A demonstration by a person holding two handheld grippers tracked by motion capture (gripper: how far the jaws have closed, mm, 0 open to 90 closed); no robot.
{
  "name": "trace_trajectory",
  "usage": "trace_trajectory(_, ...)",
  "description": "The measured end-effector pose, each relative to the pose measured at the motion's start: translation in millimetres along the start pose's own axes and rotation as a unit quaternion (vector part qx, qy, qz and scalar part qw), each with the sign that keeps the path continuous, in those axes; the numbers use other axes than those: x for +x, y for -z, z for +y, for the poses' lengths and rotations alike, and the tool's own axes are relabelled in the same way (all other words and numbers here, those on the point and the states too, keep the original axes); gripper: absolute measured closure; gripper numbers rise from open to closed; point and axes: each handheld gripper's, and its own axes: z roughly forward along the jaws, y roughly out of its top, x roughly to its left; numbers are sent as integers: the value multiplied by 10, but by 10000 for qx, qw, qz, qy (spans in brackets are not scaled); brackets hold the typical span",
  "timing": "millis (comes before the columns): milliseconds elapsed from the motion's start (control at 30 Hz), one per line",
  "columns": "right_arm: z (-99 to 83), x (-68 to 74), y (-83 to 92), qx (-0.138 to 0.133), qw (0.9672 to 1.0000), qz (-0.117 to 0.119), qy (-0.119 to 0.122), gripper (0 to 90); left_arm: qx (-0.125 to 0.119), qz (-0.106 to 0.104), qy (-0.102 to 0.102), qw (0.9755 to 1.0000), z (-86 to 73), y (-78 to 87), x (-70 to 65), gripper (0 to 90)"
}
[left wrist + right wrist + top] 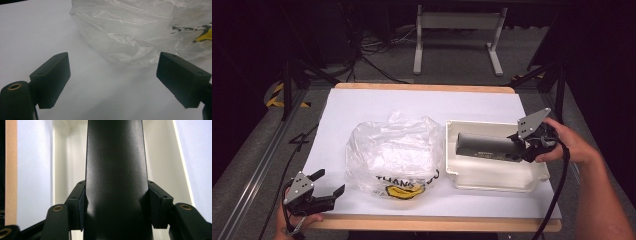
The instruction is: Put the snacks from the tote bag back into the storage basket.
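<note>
R gripper (518,145) is pinching black cylinder (484,145) over white tray (492,177); its own view is showing pads (79,202) touching it. L gripper (328,183) is sitting spread nr plastic bag (394,155).

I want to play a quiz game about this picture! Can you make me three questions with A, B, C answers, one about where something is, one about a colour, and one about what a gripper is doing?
1. Where is the dark cylinder?
A. Over the white tray
B. Inside the plastic bag
C. On the floor

2. What colour is the shape printed on the plastic bag?
A. Red
B. Yellow
C. Green

3. How are the jaws of the left gripper?
A. Shut on the bag
B. Shut on nothing
C. Open, holding nothing

Answers:
1. A: the high view shows the cylinder lying across the white tray, held at one end by the right gripper.
2. B: a yellow shape sits under the black letters on the bag.
3. C: in the left gripper view the two jaws stand wide apart, with bare white table between them.
</note>
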Motion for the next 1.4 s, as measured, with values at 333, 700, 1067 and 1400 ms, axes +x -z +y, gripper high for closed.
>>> trace_trajectory(333,-62,0,-76,102,9999,53,-37,428,0,2,0,10000,-1,4,-2,129)
trace_trajectory(700,-116,-8,-184,173,9997,137,-82,429,-16,1,-2,10000,2,9,-1,129)
trace_trajectory(1067,-96,-49,-330,313,9993,194,-41,429,-38,-3,-30,10000,4,24,0,129)
trace_trajectory(1400,-78,-86,-578,570,9977,375,-56,428,-33,-35,-39,10000,5,21,-7,129)
